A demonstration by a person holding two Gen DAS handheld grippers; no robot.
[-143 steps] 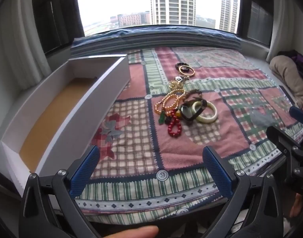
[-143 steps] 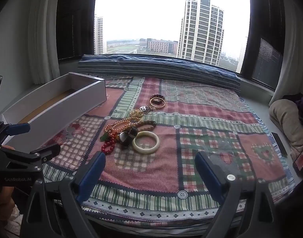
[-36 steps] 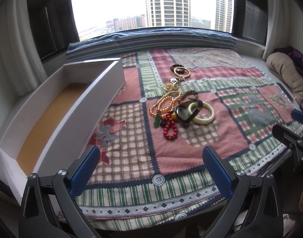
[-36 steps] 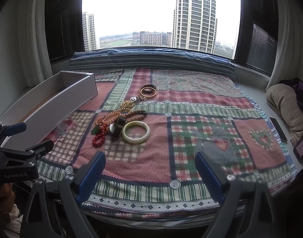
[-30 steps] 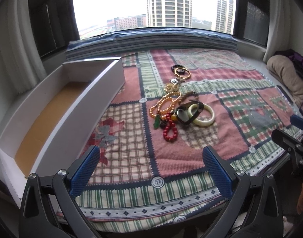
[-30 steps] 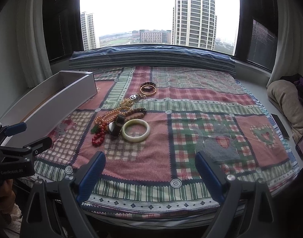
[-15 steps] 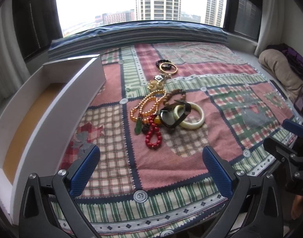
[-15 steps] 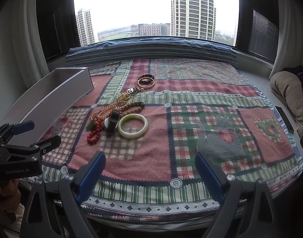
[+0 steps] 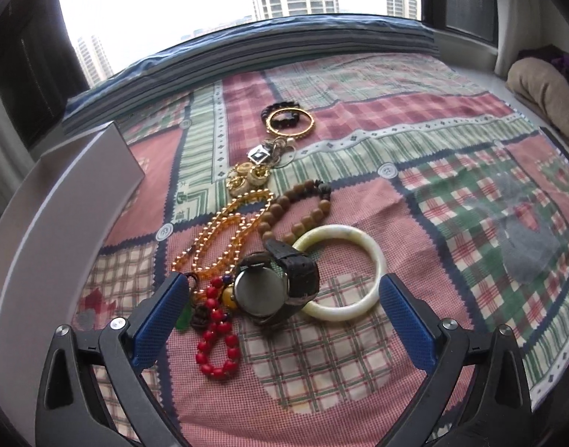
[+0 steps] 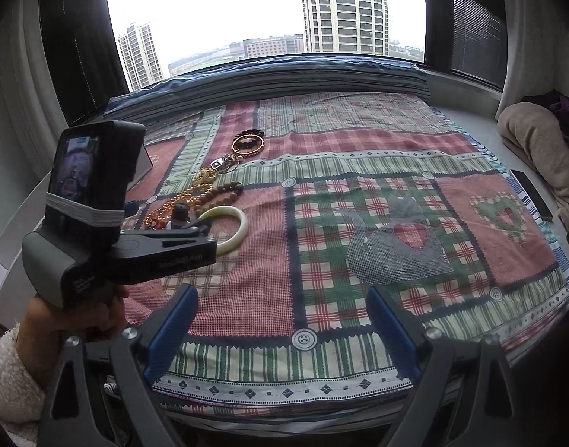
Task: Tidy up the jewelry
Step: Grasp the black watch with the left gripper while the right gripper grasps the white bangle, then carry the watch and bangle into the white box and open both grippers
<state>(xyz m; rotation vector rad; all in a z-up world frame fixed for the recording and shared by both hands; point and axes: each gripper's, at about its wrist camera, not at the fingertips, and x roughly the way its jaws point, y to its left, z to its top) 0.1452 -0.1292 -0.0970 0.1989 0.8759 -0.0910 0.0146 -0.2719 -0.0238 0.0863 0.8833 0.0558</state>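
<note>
A pile of jewelry lies on the patchwork quilt [image 9: 321,365]. A wristwatch [image 9: 273,287] with a dark strap lies against a pale jade bangle [image 9: 344,272]. A red bead bracelet [image 9: 215,339], an amber bead necklace [image 9: 225,234], a brown wooden bead bracelet [image 9: 299,208], gold charms [image 9: 247,178] and a gold bangle [image 9: 290,121] lie around it. My left gripper [image 9: 280,294] is open, its fingers either side of the watch and just above it. My right gripper [image 10: 282,305] is open and empty over the quilt's front. The left gripper [image 10: 199,229] and bangle [image 10: 236,231] show in the right wrist view.
A long white box [image 9: 61,201] stands along the quilt's left edge. A folded striped blanket [image 9: 284,48] lies below the window at the back. A beige cushion [image 10: 537,149] and a dark phone [image 10: 530,190] lie at the right edge.
My left gripper has moved forward and down onto the jewelry pile, so the watch now sits between its open fingers. It has come into the right wrist view.
</note>
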